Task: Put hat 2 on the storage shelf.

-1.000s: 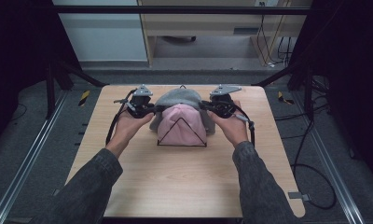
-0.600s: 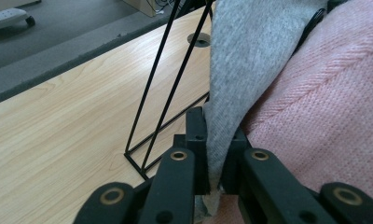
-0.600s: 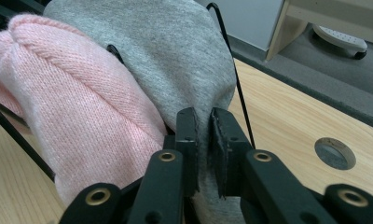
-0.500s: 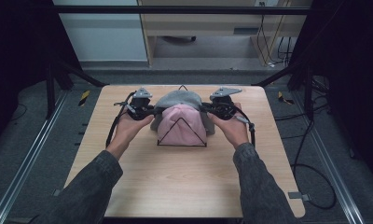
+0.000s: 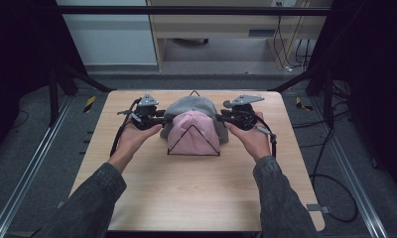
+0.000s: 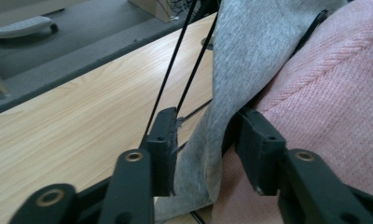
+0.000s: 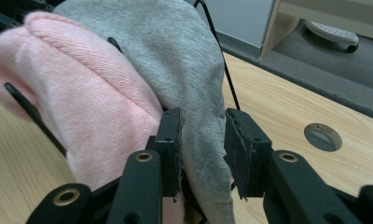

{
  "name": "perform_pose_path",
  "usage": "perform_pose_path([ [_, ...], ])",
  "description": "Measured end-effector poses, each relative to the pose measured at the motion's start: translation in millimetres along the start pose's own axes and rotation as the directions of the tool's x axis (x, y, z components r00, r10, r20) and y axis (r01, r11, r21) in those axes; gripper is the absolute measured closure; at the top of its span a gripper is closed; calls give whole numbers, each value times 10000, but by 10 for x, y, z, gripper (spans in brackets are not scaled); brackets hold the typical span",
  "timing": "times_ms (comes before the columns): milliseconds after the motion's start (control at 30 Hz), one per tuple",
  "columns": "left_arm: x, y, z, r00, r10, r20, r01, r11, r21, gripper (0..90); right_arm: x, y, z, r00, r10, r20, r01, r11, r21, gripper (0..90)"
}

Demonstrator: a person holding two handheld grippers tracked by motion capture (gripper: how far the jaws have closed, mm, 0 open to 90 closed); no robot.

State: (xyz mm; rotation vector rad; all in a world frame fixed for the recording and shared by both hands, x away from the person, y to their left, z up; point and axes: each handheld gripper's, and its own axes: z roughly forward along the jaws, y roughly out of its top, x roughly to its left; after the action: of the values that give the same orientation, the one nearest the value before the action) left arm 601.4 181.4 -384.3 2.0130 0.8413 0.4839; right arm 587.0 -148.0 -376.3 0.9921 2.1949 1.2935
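A black wire rack (image 5: 193,154) stands at the middle back of the wooden table (image 5: 196,198). A pink cloth (image 5: 192,131) is draped over its front and a grey cloth (image 5: 191,104) over the back. My left gripper (image 5: 163,120) is at the grey cloth's left edge, my right gripper (image 5: 220,119) at its right edge. In the left gripper view the gripper (image 6: 205,135) is open, with the grey cloth's (image 6: 250,56) hanging edge between the jaws beside the pink cloth (image 6: 329,93). The right gripper (image 7: 202,140) likewise straddles the grey cloth (image 7: 175,46), jaws apart, the pink cloth (image 7: 82,84) to their left.
A round hole (image 7: 322,136) sits in the table top near the right gripper. Beyond the far edge are a grey floor and a wooden cabinet (image 5: 226,29). Cables (image 5: 330,188) trail on the floor at the right. Metal rails run along both sides.
Both hands and their grippers have drifted slightly toward the person along the grey cloth's edges. The rack and cloths stay put.
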Motion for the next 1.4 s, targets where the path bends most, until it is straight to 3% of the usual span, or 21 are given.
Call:
perform_pose_path([
  [267,-53,16,-148,9989,-265,-394,257,9995,-201,432,99,28,-125,9999,16,165,-12,9996,-266,587],
  [433,-96,6,-218,9989,-154,-449,150,9999,-85,361,137,33,-165,9995,110,303,-97,9991,-417,530],
  [467,-105,14,-259,9984,-336,-450,329,9993,-180,341,165,33,-170,9991,113,414,-95,9990,-429,490],
  [533,-104,19,-279,9984,-326,-456,318,9993,-183,312,177,33,-172,9989,107,454,-88,9991,-414,473],
  [633,-125,56,-368,9980,-542,-329,534,9983,-244,249,228,46,-188,9977,93,674,-72,9995,-323,356],
  [667,-125,56,-368,9980,-542,-329,534,9983,-244,229,228,46,-188,9977,93,674,-72,9995,-323,356],
  [700,-147,65,-407,9985,-495,-253,491,9987,-162,209,245,61,-202,9967,247,767,-227,9994,-275,279],
  [733,-147,65,-407,9985,-495,-253,491,9987,-162,193,245,61,-202,9967,247,767,-227,9994,-275,279],
  [767,-180,64,-467,9991,-379,-174,378,9993,-62,177,265,81,-232,9958,222,892,-198,9994,-276,216],
  [867,-202,51,-523,9994,-330,-141,329,9994,-45,143,281,99,-277,9947,272,993,-239,9991,-340,174],
  [1133,-267,-110,-723,9998,-78,207,74,9998,166,90,353,62,-467,9916,101,1289,-43,9990,-455,85],
  [1333,-246,-374,-841,9989,-106,450,85,9989,466,68,361,-191,-631,9906,140,1361,-57,9981,-613,75],
  [1400,-241,-417,-860,9984,-167,539,144,9989,438,63,351,-282,-667,9903,122,1387,-72,9993,-363,68],
])
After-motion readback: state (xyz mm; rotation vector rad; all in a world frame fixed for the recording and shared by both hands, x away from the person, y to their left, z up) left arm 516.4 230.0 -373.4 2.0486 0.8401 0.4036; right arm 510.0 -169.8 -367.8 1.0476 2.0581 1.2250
